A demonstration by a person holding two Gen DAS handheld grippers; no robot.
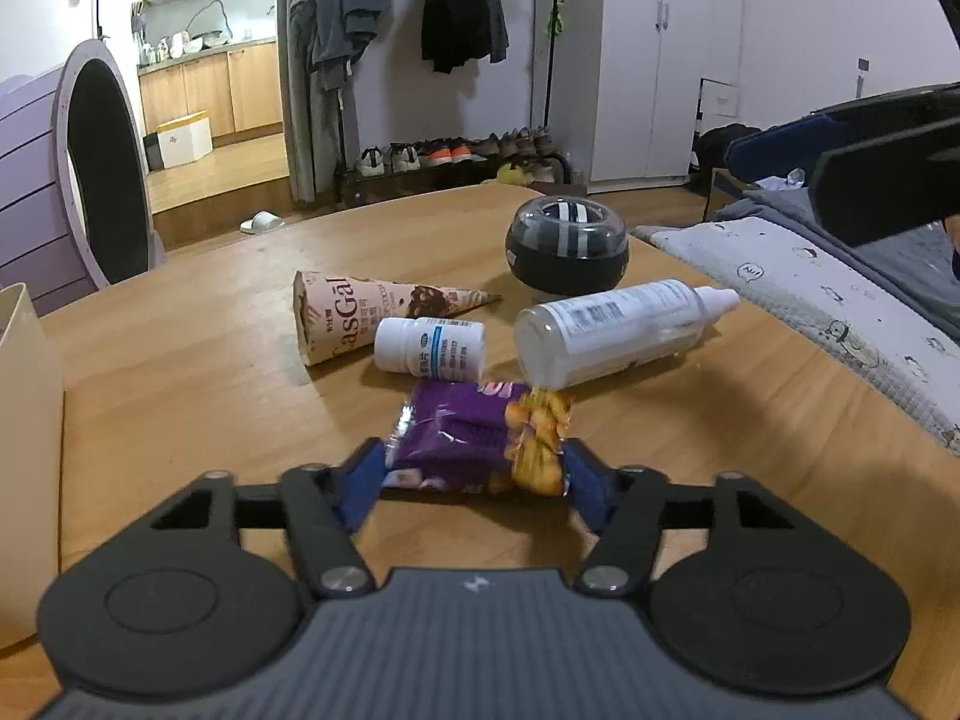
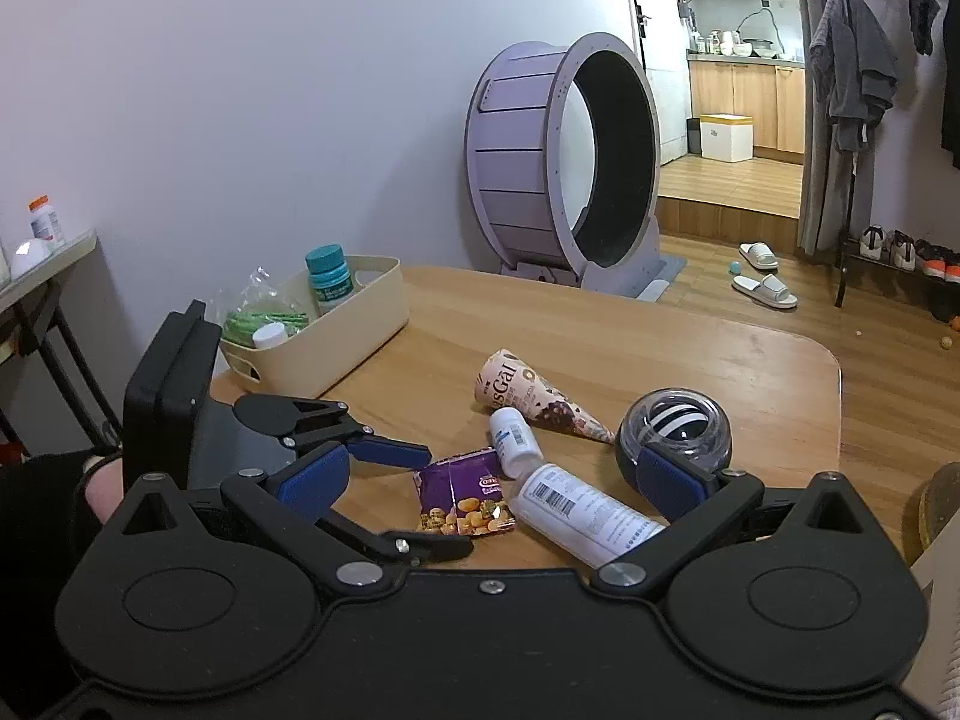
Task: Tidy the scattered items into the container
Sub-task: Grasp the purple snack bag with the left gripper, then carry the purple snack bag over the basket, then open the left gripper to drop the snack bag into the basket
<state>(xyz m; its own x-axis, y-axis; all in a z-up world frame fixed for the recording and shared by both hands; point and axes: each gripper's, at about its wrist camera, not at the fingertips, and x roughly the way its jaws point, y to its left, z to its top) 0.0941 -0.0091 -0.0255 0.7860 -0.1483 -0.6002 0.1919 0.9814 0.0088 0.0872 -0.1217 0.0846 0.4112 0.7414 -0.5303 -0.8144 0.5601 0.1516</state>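
Note:
A purple snack packet (image 1: 480,441) lies on the wooden table between the open fingers of my left gripper (image 1: 474,483); the jaws stand around it, not closed. Behind it lie a white pill bottle (image 1: 429,345), a clear bottle with a white cap (image 1: 618,330), an ice-cream cone wrapper (image 1: 366,312) and a dark gyro ball (image 1: 567,243). In the right wrist view my right gripper (image 2: 486,489) is open and empty above the table, over the same items: packet (image 2: 465,495), clear bottle (image 2: 585,519), ball (image 2: 675,420). The cream container (image 2: 336,324) holds a teal-capped bottle and a green packet.
The container's edge (image 1: 27,450) stands at the left of the left wrist view. A bed with a grey blanket (image 1: 810,300) borders the table's right side. A purple cat wheel (image 2: 564,162) stands beyond the table. The left gripper's body (image 2: 180,396) shows beside the container.

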